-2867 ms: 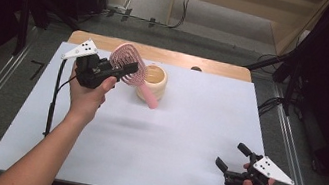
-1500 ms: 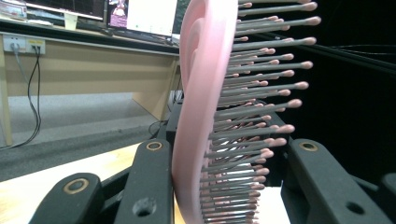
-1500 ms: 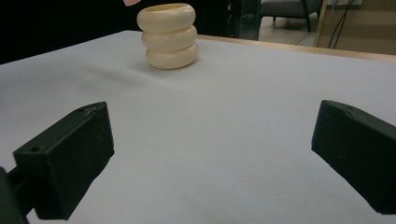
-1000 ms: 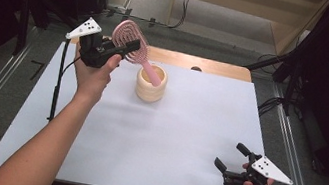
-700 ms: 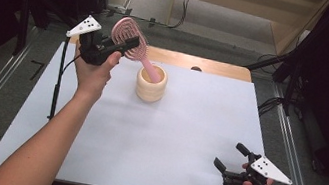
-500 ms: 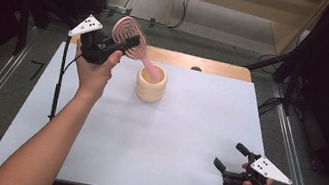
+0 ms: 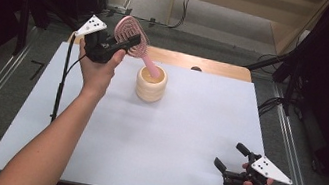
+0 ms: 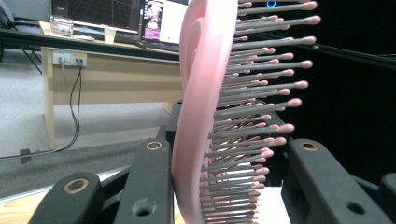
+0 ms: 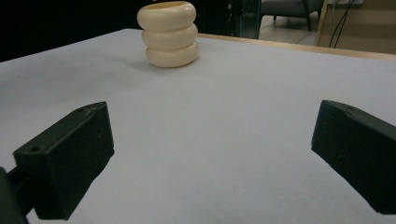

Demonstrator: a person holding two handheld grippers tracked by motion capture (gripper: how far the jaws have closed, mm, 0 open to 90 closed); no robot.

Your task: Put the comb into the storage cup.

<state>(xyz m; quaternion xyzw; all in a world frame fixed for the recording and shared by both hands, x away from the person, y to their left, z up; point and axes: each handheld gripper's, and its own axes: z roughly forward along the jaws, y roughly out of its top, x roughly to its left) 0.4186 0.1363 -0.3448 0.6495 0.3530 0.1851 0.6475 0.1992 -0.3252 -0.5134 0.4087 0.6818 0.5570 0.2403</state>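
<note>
**Brush handle in the cup**

My left hand-held gripper [image 7: 127, 45] is clamped on the head of the pink brush [image 7: 133, 41], held tilted above the worktop [image 7: 187, 126]; the handle dips into the cream cup [image 7: 150, 84]. My right hand-held gripper [image 7: 233, 161] rests near the worktop's front right corner, jaws wide apart, holding nothing.
</note>
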